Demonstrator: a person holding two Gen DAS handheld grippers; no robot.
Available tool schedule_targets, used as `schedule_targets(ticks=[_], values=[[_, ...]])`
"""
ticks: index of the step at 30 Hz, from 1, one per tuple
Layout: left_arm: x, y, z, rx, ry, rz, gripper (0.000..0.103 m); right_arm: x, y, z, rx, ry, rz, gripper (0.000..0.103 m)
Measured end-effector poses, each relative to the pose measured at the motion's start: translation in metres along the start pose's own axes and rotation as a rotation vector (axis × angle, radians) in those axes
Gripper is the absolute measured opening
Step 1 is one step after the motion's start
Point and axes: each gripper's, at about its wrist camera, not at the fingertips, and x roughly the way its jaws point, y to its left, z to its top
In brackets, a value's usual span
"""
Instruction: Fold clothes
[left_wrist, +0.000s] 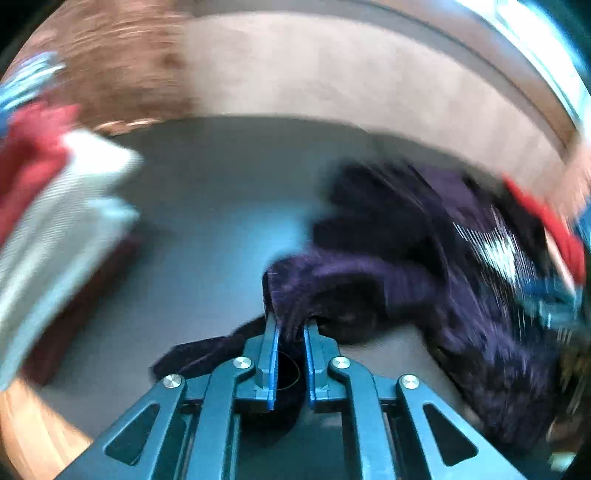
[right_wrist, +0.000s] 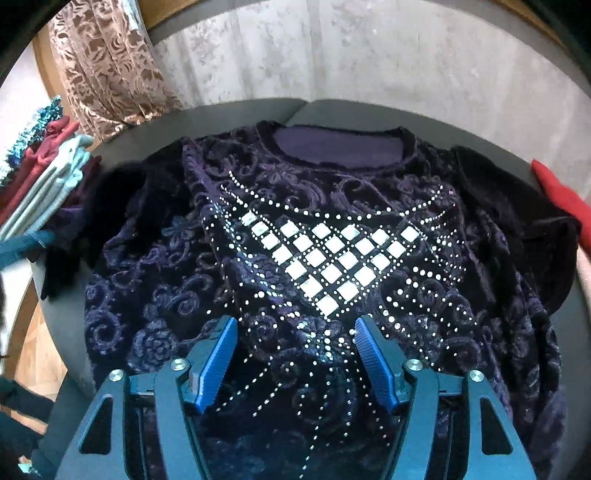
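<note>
A dark purple velvet top (right_wrist: 177, 280) with a rhinestone grid on its chest lies front-up and spread out on a grey surface (right_wrist: 332, 107), neckline at the far side. My right gripper (right_wrist: 294, 321) hangs over its lower front, open, with only flat cloth below the blue pads. The left wrist view is blurred by motion. There the same top (left_wrist: 406, 240) is bunched to the right, and a fold of it runs up between the narrow jaws of my left gripper (left_wrist: 291, 321), which is shut on it. A thin strip of the cloth trails off to the left of the fingers.
A stack of folded clothes (right_wrist: 48, 173) in red, pale blue and purple sits at the left edge of the surface, seen blurred as a pile (left_wrist: 55, 221) in the left wrist view. A red garment (right_wrist: 557, 199) lies at the right edge. A lace curtain (right_wrist: 110, 66) hangs behind. Wooden floor shows lower left.
</note>
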Motion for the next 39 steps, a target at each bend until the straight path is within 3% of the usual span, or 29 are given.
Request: schedule_targets(ticks=[5,7,10,12,17,21,24,27,30,33,36,39], values=[[-0.051,0.065,-0.005,-0.224,-0.075,0.187,0.011,0.008,0.011,-0.001,-0.041,-0.021,-0.001,0.095],[-0.063,0.083,-0.012,-0.349,-0.085,0.265,0.013,0.010,0.019,-0.001,-0.075,-0.016,-0.020,0.101],[-0.077,0.085,-0.020,-0.471,-0.122,0.247,0.018,0.008,0.019,0.000,-0.077,-0.006,0.013,0.102],[-0.085,0.066,-0.017,-0.432,-0.166,0.217,0.020,-0.001,0.013,0.002,-0.048,-0.010,0.068,0.100],[-0.083,-0.012,0.006,-0.213,-0.221,0.091,0.024,-0.029,-0.008,0.015,0.011,-0.106,0.137,0.097],[-0.057,-0.060,0.026,-0.166,-0.192,-0.003,0.025,-0.039,-0.033,0.030,0.078,-0.149,0.123,0.096],[-0.020,-0.086,0.041,-0.102,-0.123,-0.062,0.027,-0.032,-0.048,0.046,0.099,-0.156,0.113,0.091],[0.030,-0.102,0.049,-0.053,-0.020,-0.050,0.027,-0.017,-0.066,0.065,0.111,-0.139,0.103,0.077],[0.063,-0.113,0.057,-0.017,0.009,-0.015,0.027,0.011,-0.080,0.084,0.136,-0.095,0.104,0.076],[0.102,-0.117,0.070,0.030,0.049,0.025,0.027,0.047,-0.092,0.099,0.127,-0.041,-0.015,0.073],[0.130,-0.116,0.081,0.072,0.020,0.051,0.030,0.070,-0.095,0.113,0.100,-0.049,-0.072,0.075],[0.147,-0.114,0.102,0.109,-0.011,0.068,0.032,0.088,-0.092,0.134,0.076,-0.078,-0.102,0.083]])
